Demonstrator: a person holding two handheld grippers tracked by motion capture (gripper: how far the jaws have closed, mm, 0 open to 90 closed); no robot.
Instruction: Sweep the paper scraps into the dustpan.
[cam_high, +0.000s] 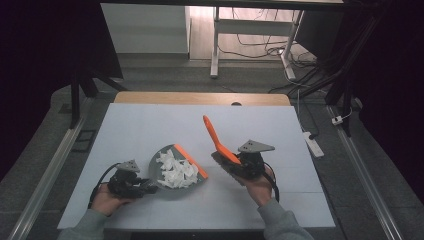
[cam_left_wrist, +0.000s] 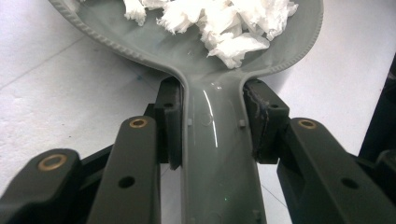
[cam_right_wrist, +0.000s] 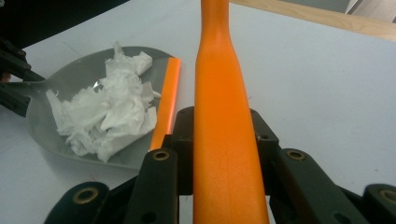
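Sweep appears complete; both tools in hand.
I have the left gripper fingers pinching the grey dustpan handle, the pan flat on the worktop with the white paper scraps piled inside. My right gripper fingers clamp the orange brush handle, raised just beyond the pan. I judge emptying remains.

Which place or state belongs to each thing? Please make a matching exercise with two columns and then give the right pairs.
Things:
1. grey dustpan
2. orange brush
3. torn white paper
4. orange lip strip

Places or states:
A. heaped inside the pan
B. along the pan's front edge
C. handle clamped by the left tool
D. handle clamped by the right tool

Pairs: 1-C, 2-D, 3-A, 4-B
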